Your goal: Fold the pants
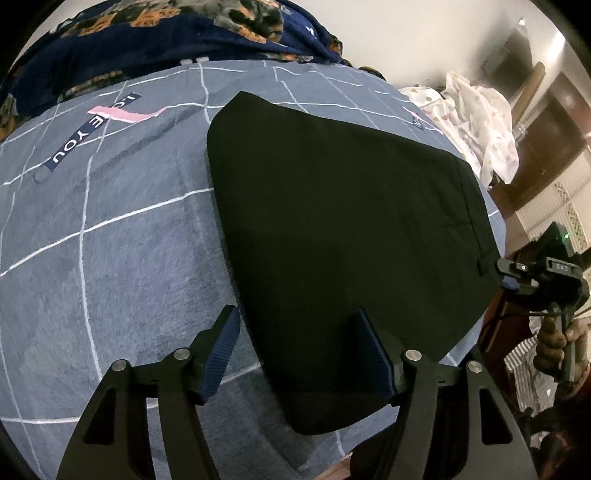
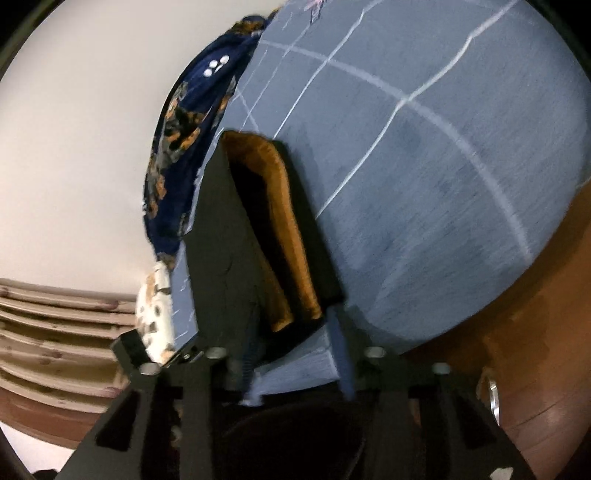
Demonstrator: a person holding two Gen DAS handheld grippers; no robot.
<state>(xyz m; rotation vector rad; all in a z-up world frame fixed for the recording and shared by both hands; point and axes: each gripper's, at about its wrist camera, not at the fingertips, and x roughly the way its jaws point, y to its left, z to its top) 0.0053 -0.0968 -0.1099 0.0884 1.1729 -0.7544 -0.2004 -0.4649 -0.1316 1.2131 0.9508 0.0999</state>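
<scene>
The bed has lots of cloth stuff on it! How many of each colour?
Black pants: 1
Grey-blue checked bedsheet: 1
Dark blue blanket with orange patches: 1
White spotted cloth, at the far edge of the bed: 1
Total: 4

Pants (image 1: pixel 343 229) folded flat on the bed (image 1: pixel 110 258), reaching its right edge and near corner. Rumpled blanket (image 1: pixel 166 33) along the bed's far edge; heaped cloth (image 1: pixel 476 122) just beyond the far right corner.
</scene>
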